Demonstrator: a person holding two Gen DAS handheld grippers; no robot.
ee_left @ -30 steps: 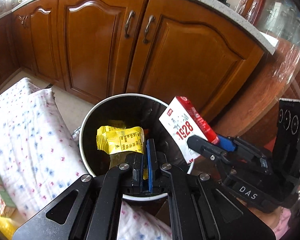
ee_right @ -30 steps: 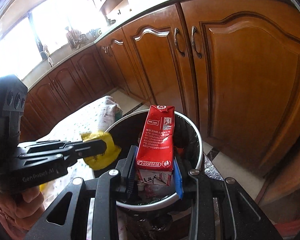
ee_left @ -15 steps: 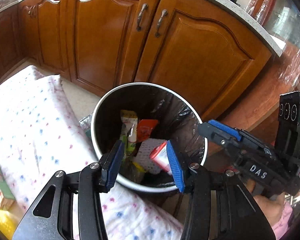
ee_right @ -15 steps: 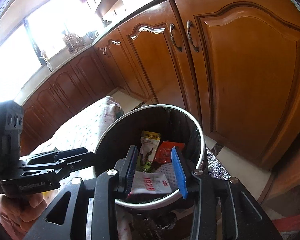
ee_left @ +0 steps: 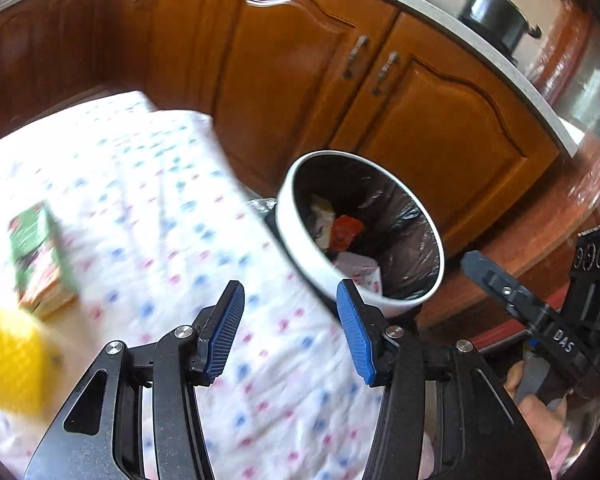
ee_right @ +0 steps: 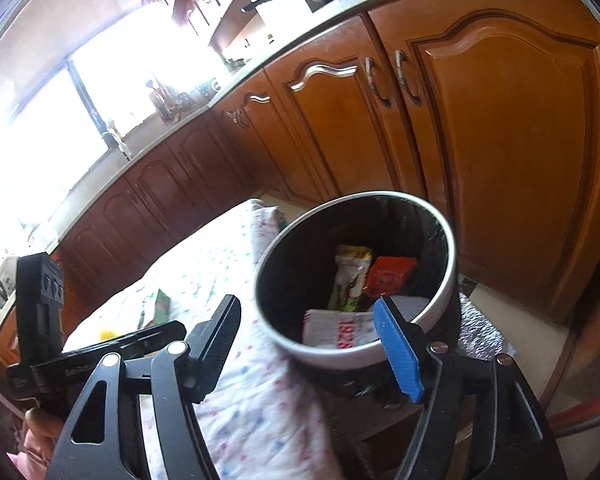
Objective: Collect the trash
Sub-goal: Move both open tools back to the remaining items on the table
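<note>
A round white-rimmed trash bin with a black liner stands beside the table; it also shows in the right wrist view. Inside lie a white "1928" carton, a green-white pouch and a red packet. My left gripper is open and empty over the patterned tablecloth, left of the bin. My right gripper is open and empty just in front of the bin's near rim. A green carton and a blurred yellow item lie on the table at the left.
Wooden cabinet doors with metal handles stand behind the bin. A dark pot sits on the countertop. A silver foil sheet lies under the bin on the floor. The right gripper's body shows at the right of the left wrist view.
The yellow wrapper and the red "1928" carton were let go and dropped into the bin. Both grippers opened. The left gripper has swung left, over the table.
</note>
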